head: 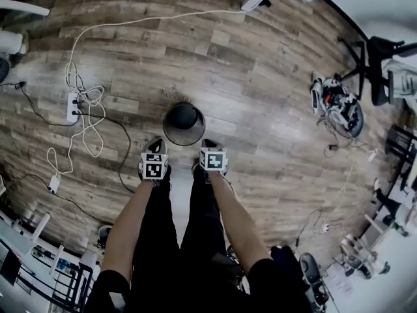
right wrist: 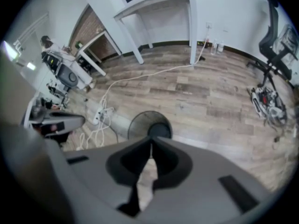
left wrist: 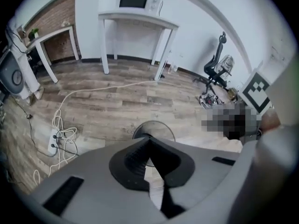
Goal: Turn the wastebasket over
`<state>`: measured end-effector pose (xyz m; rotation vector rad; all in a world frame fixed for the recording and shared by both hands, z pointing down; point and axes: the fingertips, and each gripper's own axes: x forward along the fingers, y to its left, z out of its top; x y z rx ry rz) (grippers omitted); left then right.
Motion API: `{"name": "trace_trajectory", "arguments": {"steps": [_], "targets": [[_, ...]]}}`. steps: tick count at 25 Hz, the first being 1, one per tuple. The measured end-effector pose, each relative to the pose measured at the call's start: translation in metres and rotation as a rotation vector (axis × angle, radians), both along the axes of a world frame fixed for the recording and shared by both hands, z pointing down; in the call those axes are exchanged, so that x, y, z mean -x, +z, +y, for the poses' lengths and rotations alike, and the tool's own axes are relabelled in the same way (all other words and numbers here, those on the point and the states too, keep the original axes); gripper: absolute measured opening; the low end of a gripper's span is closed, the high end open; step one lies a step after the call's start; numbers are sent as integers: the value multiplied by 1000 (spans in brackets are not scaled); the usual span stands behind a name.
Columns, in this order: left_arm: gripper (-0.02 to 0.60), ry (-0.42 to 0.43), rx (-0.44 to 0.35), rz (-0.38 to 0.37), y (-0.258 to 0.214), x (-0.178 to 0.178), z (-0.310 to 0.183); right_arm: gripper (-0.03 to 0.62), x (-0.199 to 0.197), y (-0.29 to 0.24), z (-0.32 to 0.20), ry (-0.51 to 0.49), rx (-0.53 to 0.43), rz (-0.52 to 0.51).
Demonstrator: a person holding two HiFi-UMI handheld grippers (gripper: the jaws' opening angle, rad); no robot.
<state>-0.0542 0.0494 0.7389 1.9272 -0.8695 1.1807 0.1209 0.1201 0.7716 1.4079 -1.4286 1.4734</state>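
Your black wire-mesh wastebasket [head: 183, 125] stands on the grey-brown wooden plank floor [head: 247, 77]. It sits just beyond your two grippers and about midway between them. From above it shows a wide round rim with a smaller dark disc inside it, set toward the far side. Whether that disc is the base turned up or the bottom seen through an open mouth cannot be told from these views.

Your left gripper [head: 156, 147] hangs at the near left of the basket. Its jaws are pressed together with nothing between them. In the left gripper view the dark pads meet along one line, and the basket's rim lies on the floor past their tips.

Your right gripper [head: 208, 146] hangs at the near right of the basket, and its jaws are likewise closed and empty. Both grippers point steeply down, and neither touches the basket.

Your legs in black trousers [head: 176, 240] run down the middle below the grippers. To the left of the basket, a long white cable [head: 88, 119] lies in loops on the floor beside a white power strip [head: 73, 107]. Far to the right stands a black office chair [head: 381, 64].
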Motion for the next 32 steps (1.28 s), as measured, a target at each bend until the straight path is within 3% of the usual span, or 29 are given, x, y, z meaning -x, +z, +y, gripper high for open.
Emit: {"name": "trace_trajectory", "arguments": {"steps": [3,7,17,26,32], "targets": [[32,11,-117,69,-77,-7,-12,37,-1,-52,-4,33,-47,8],[32,33,-273,106,-182,-18,-22,35,3,-126,-9,42,-128,3],[32,-4,-504,263,-374,-45,-23,34,6,-320,-33,-9,-442,5],[33,11,-803,382,-535,-43,-10,34,12,-486,-41,-80,-783,64],[33,-32,-908,453,-590,-33,4,34,19,-567,-27,-51,-972,57]]}}
